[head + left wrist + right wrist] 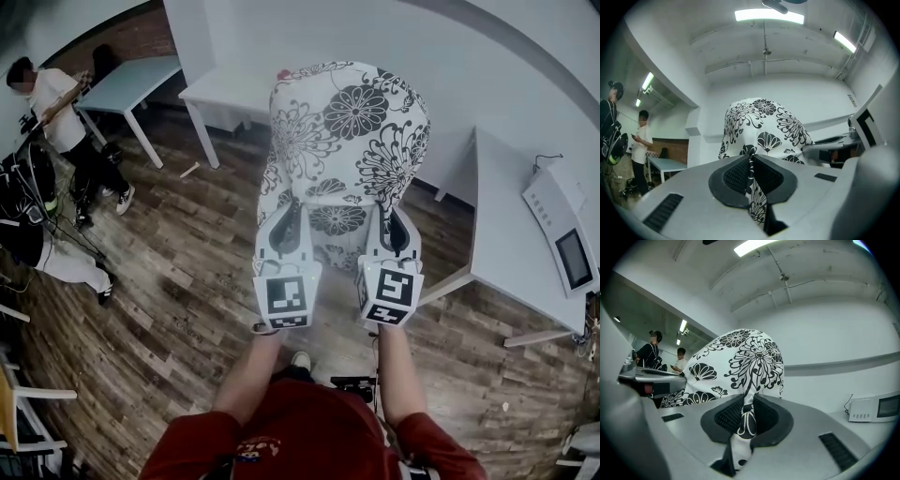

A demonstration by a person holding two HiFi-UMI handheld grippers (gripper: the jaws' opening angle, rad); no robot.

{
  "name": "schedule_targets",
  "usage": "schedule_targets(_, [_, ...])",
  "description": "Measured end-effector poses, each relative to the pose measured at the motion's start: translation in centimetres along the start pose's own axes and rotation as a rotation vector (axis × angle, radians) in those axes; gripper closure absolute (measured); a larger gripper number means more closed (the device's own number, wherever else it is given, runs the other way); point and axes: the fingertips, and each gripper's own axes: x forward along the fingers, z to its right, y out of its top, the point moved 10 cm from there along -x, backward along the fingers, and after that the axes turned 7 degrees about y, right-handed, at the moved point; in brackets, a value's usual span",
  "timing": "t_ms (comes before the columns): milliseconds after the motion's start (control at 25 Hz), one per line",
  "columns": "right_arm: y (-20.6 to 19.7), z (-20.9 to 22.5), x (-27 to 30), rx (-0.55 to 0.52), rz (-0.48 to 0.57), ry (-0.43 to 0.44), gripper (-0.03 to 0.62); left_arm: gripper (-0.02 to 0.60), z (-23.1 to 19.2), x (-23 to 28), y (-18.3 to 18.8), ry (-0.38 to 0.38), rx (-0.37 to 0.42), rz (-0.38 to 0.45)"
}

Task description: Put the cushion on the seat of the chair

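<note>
Floral cushion is held up in the air at head view's 12 o'clock. The left gripper has its jaws clamped on the cushion's lower edge at 7 o'clock, the right gripper at 5 o'clock. The floor directly beyond the cushion is hidden.

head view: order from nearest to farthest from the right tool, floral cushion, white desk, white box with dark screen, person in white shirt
1. black-and-white floral fabric cushion: clamped in the right tool, straight ahead.
2. white desk: just to the right.
3. white box appliance with a dark screen: on that desk's right end.
4. person in a white shirt: far upper left.
</note>
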Motion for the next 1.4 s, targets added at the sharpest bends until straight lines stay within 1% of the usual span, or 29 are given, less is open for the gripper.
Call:
schedule_targets(320, [-0.6,0.0,0.4,-0.009,0.029,-0.016,0.534,0.540,-0.1,0.4,-0.5,-0.003,0.003,0.025])
schedule_targets(720, [-1.3,0.8,1.0,-0.001,0.062,0.019,0.534,0.540,0.7,0.5,-0.8,0.041,0.015,0.046])
schedule_targets(880, [-1.8,1.5,1.4,-0.014,0.088,0.043,0.534,0.539,1.4,0.5,-1.2,0.071,0.015,0.066])
schedule_targets(960, [-1.6,1.4,1.0,-0.017,0.080,0.034,0.534,0.539,1.4,0.4,-1.2,0.063,0.009,0.054])
schedule_targets(1080, [-0.7,0.4,0.2,-0.002,0.039,0.006,0.534,0.540,0.4,0.0,-0.4,0.028,0.006,0.014])
schedule_targets(1400, [0.3,-0.2,-0.5,0.013,0.021,-0.002,0.534,0.540,0.0,-0.6,0.5,0.018,0.011,-0.007])
